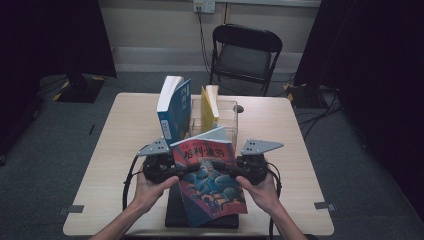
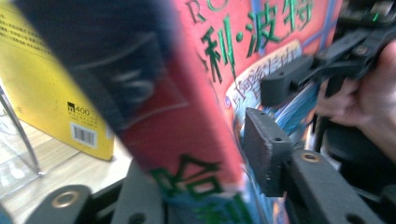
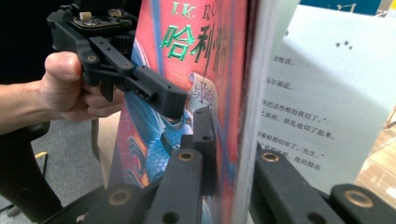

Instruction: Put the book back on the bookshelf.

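High view: I see both hands coming in from the bottom edge, holding a red book (image 1: 212, 182) up between them over the near part of the table (image 1: 110, 165).
Left gripper (image 1: 172, 170): clamped on the book's left edge; I have it in my left hand (image 1: 150, 192).
Right gripper (image 1: 235, 169): clenched on the book's right edge, held in my right hand (image 1: 262, 192).
Red book: tilted, cover facing up toward the camera, green characters across the top and a blue figure below; its lower corner hangs above a dark flat object (image 1: 175, 212) lying on the table's near edge.
Left gripper view: the book's spine (image 2: 187, 140) runs blurred between my two black jaws, one pad (image 2: 264, 149) pressed against the red cover; the other gripper (image 2: 303, 77) bites the same cover farther off. A yellow book (image 2: 42, 93) with a barcode stands behind.
Right gripper view: my jaws grip the book by its page edge (image 3: 254, 116), one pad (image 3: 203, 140) flat on the cover; the opposite gripper (image 3: 154, 91) pinches the cover beyond, with a printed page (image 3: 322, 107) open to the right.
Behind the book: a blue book (image 1: 174, 107) and the yellow book (image 1: 210, 107) stand upright at a clear holder (image 1: 227, 117) in the table's middle.
Background: a black folding chair (image 1: 245, 55) beyond the table.
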Demonstrator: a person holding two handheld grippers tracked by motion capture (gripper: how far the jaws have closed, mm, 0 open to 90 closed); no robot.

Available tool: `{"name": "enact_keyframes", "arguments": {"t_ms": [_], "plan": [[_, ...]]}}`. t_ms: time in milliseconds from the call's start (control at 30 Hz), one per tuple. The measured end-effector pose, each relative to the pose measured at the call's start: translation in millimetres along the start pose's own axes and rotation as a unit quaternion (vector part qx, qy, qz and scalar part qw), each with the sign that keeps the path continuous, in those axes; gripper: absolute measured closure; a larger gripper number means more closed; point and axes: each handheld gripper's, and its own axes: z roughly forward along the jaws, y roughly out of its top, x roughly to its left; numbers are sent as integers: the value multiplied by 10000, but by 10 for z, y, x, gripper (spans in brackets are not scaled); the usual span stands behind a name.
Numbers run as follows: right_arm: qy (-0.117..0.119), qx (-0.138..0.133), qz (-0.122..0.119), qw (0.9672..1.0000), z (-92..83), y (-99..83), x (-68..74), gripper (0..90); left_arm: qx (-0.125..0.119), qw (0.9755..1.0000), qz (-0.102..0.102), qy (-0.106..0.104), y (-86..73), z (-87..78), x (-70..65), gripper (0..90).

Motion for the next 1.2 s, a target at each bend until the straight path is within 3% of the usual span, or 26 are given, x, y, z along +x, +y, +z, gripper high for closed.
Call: {"name": "enact_keyframes", "arguments": {"t_ms": [200, 300, 367, 567, 833, 1100, 1200], "plan": [[-38, -286, -125, 9995, -31, 141, 18, 854, -385, 9985, 368, 140, 175, -113, -61, 710], [-5, -423, -208, 9989, -37, 149, 47, 849, -465, 9975, 511, 169, 162, -148, -106, 725], [27, -470, -201, 9987, -56, 111, 52, 834, -448, 9975, 527, 107, 162, -152, -123, 724], [-54, -362, -275, 9990, -159, 22, 50, 708, -435, 9956, 821, 122, 137, -121, -292, 720], [-346, -406, -344, 9980, -252, 9, 19, 573, -448, 9957, 799, 122, 119, -128, -298, 718], [-635, -337, -128, 9973, -338, -59, -165, 409, -425, 9962, 762, 67, 99, -122, -319, 713], [-628, -256, -55, 9977, -323, -101, -238, 364, -423, 9964, 733, 61, 86, -122, -316, 710]]}}
